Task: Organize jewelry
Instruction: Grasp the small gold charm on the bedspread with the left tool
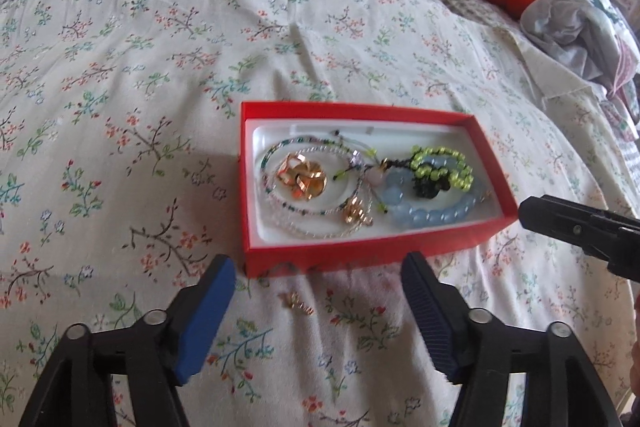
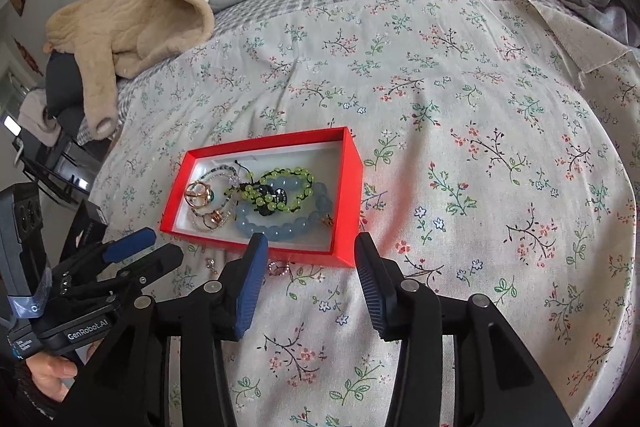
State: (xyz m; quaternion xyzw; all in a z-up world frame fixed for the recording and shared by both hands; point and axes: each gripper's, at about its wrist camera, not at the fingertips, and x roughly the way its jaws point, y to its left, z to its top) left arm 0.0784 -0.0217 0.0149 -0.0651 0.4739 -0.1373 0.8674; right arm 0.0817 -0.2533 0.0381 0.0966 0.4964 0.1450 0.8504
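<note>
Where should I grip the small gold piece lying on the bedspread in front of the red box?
The small gold piece lies flat on the soft bedspread, just in front of the red box and between the open left gripper fingers. I'd come straight down from above and pinch across its narrow width. It's too small to make out any better grip part.

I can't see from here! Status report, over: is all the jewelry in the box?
Left gripper open, empty. Right gripper open, empty. Red box holds bracelets, rings; small gold piece loose on bedspread. Nothing blocking.
</note>
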